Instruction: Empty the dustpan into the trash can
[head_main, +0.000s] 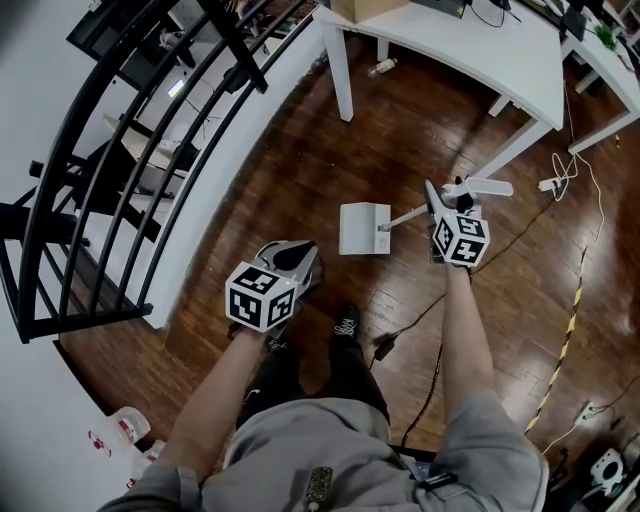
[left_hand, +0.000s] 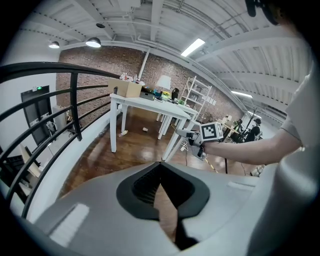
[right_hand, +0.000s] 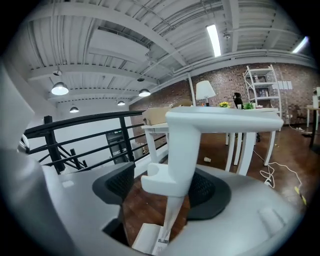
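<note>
The white dustpan (head_main: 362, 228) rests flat on the wooden floor ahead of my feet, and its long handle (head_main: 410, 214) slants up to the right. My right gripper (head_main: 446, 198) sits at the handle's top end with its jaws wide apart. In the right gripper view the handle (right_hand: 182, 145) stands between the pads without being pressed, and the pan (right_hand: 149, 239) shows below. My left gripper (head_main: 290, 260) hangs left of the dustpan, shut and empty, its pads (left_hand: 150, 187) meeting at the tip. No trash can is in view.
A white table (head_main: 450, 40) stands at the back, with a black railing (head_main: 120, 150) along the left. Cables (head_main: 410, 322) and striped tape (head_main: 565, 335) lie on the floor to the right. A bottle (head_main: 382, 67) lies under the table, and a white jug (head_main: 125, 428) at bottom left.
</note>
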